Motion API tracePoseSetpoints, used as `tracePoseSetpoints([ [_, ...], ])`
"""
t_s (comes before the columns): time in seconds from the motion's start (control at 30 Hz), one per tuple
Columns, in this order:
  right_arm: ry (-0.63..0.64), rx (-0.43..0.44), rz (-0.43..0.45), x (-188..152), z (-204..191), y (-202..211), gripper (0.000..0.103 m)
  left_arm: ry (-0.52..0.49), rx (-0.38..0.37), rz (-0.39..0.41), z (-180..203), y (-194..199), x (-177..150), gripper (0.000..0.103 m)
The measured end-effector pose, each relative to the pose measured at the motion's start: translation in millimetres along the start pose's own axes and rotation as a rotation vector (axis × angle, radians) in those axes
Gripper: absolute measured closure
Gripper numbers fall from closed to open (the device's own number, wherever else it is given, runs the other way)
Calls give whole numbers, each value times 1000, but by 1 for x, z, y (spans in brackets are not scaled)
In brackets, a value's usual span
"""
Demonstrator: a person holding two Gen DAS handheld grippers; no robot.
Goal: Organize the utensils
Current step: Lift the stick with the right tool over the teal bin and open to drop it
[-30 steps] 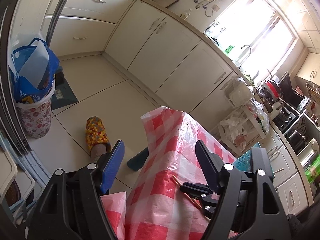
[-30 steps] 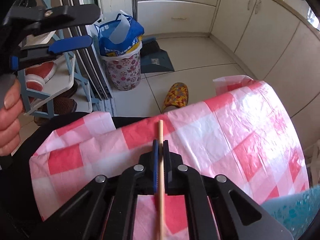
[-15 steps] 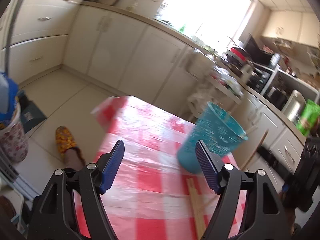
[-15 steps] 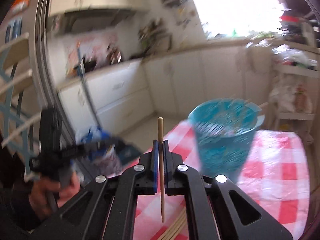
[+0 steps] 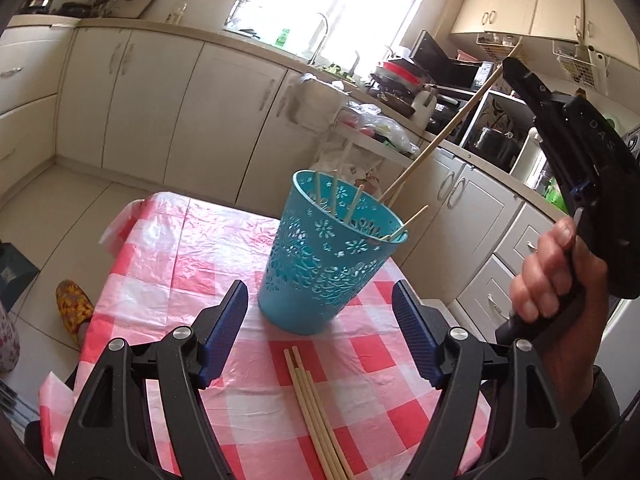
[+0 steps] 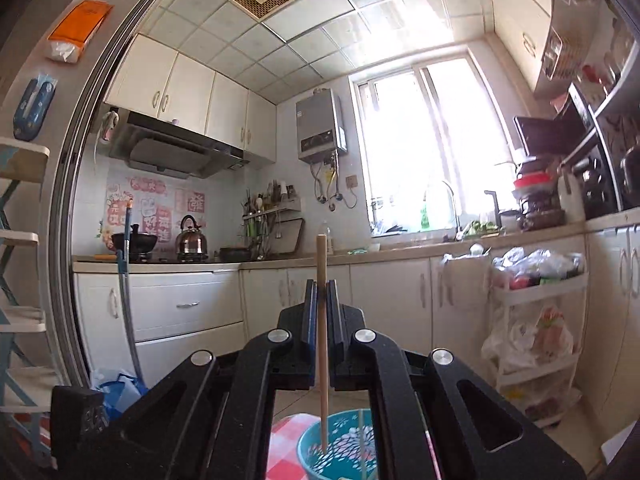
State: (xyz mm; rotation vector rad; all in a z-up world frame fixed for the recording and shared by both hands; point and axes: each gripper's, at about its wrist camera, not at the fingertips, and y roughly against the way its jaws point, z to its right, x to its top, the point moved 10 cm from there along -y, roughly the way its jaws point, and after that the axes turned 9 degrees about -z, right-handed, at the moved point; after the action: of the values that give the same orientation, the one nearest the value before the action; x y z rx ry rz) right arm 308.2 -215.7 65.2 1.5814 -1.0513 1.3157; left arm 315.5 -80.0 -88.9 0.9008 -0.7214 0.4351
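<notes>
A teal perforated basket [image 5: 326,256] stands on the red-checked tablecloth [image 5: 168,264] with several chopsticks in it. My left gripper [image 5: 320,336] is open and empty just in front of it. Loose chopsticks [image 5: 316,412] lie on the cloth between its fingers. My right gripper [image 6: 320,296] is shut on a wooden chopstick [image 6: 321,344] held above the basket [image 6: 340,446], its lower end dipping inside the rim. In the left wrist view that chopstick [image 5: 440,136] slants from the right gripper [image 5: 510,66] down to the basket.
Cream kitchen cabinets and a counter [image 5: 248,80] run behind the table. A white trolley [image 6: 536,340] with bags stands at right. A foot in a yellow slipper [image 5: 74,308] is on the floor left of the table.
The right gripper rose and tilted up, bringing the chopstick over the basket and its lower end into it. The left gripper moved closer to the basket and stayed open.
</notes>
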Motion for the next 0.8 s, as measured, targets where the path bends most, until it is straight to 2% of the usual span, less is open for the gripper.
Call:
tracePoseSetpoints([
  [0.1, 24, -38, -27, -14, 5, -12, 98, 20, 8, -2, -10, 0, 2, 32],
  [0.3, -13, -78, -187, -79, 29, -33, 98, 8, 25, 5, -12, 5, 3, 32],
  [0.4, -46, -81, -246, -100, 35, -32, 98, -7, 36, 3, -9, 4, 3, 32],
  [0.67, -112, -97, -311, -122, 43, 3, 98, -45, 64, -21, 1, 1, -4, 32],
  [0.8, -164, -94, -379, -149, 40, 27, 96, -74, 86, -36, 6, 1, -10, 32],
])
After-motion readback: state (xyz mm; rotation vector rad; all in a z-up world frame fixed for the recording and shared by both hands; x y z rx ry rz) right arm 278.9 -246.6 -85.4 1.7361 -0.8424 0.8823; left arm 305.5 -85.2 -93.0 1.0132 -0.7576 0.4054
